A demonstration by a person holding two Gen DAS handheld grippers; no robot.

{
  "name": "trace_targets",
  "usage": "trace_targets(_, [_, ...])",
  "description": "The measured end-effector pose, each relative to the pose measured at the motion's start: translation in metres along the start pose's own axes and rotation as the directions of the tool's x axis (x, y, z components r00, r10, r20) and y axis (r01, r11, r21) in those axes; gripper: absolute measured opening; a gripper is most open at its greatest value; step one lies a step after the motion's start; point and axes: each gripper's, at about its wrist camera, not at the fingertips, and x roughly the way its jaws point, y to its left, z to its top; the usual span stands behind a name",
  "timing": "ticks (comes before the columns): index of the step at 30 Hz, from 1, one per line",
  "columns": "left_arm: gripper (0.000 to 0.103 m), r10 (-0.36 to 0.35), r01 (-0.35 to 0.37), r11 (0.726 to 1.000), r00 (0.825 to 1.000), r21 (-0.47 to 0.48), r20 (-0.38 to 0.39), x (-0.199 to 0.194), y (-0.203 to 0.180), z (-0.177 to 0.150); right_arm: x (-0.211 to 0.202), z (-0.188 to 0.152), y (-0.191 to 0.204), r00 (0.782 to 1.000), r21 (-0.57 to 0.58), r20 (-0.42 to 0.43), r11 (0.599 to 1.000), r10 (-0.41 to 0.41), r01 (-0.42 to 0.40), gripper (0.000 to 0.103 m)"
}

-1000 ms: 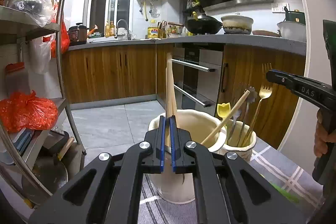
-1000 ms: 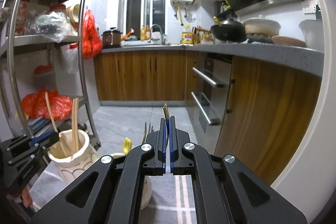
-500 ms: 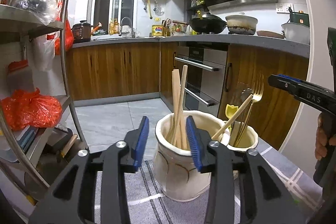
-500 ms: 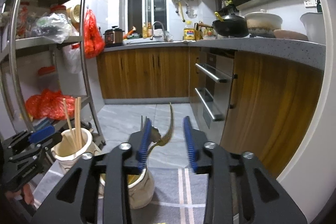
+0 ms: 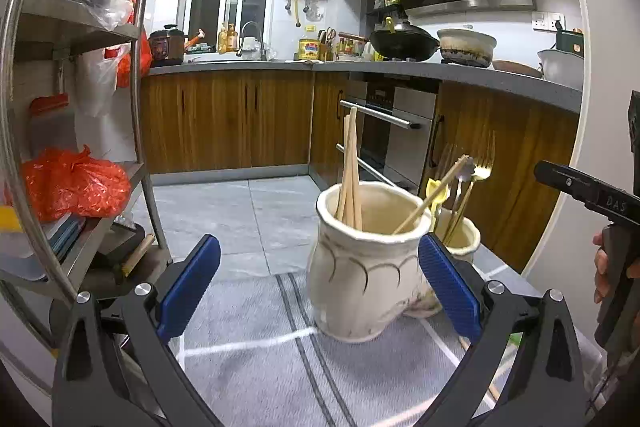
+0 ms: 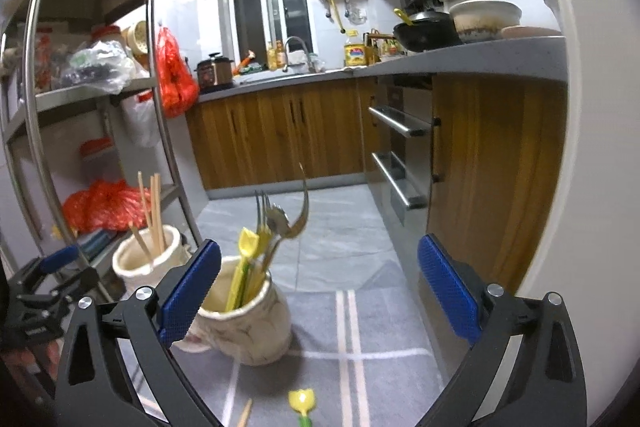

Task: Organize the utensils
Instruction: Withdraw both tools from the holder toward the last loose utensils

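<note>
a narrow kitchen with wood-grain cabinets (image 5: 224, 123), a grey stone counter (image 5: 440, 71) and pale floor tiles; in front lies a grey cloth (image 5: 280, 359) with thin white and dark stripes. on it stand two cream ceramic jars with faint curved line patterns, glazed and bulging below a flared rim. the big jar (image 5: 360, 267) holds plain wooden chopsticks (image 5: 350, 163), most upright and one leaning over the rim. just behind and touching it, the small jar (image 6: 248, 319) holds gold-toned forks (image 6: 262, 219), a metal spoon (image 6: 300, 215) and a yellow tulip-topped piece (image 6: 248, 243). another yellow tulip piece (image 6: 302, 401) and a wooden stick end (image 6: 245, 413) lie loose on the cloth near the bottom of the right view. the left gripper (image 5: 318, 287) has its ribbed blue pads spread wide and opening, either side of the big jar without pressing it. the right gripper (image 6: 318, 287) is likewise spread and opening, nothing clamped, the small jar low by its left pad. a steel rack (image 5: 100, 107) with orange plastic bags (image 5: 72, 183) stands at the left. a hand (image 5: 604, 267) shows at the left view's right edge.
</note>
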Motion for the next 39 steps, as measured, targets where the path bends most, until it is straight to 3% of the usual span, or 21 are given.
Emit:
trace_targets(14, [0.098, -0.013, 0.015, 1.000, 0.996, 0.025, -0.091, -0.025, -0.010, -0.024, -0.016, -0.036, -0.005, 0.994, -0.051, -0.104, 0.998, -0.025, 0.020, 0.098])
trace_targets(26, [0.098, -0.035, 0.043, 0.998, 0.981, 0.039, -0.189, -0.023, -0.024, -0.050, -0.020, -0.054, -0.012, 0.985, -0.074, -0.172, 0.997, -0.022, 0.009, 0.098])
trace_targets(39, [0.098, -0.083, 0.107, 0.991, 0.963, 0.081, -0.258, -0.020, -0.042, -0.063, -0.006, -0.081, -0.007, 0.958, -0.134, -0.286, 0.991, -0.027, -0.012, 0.098])
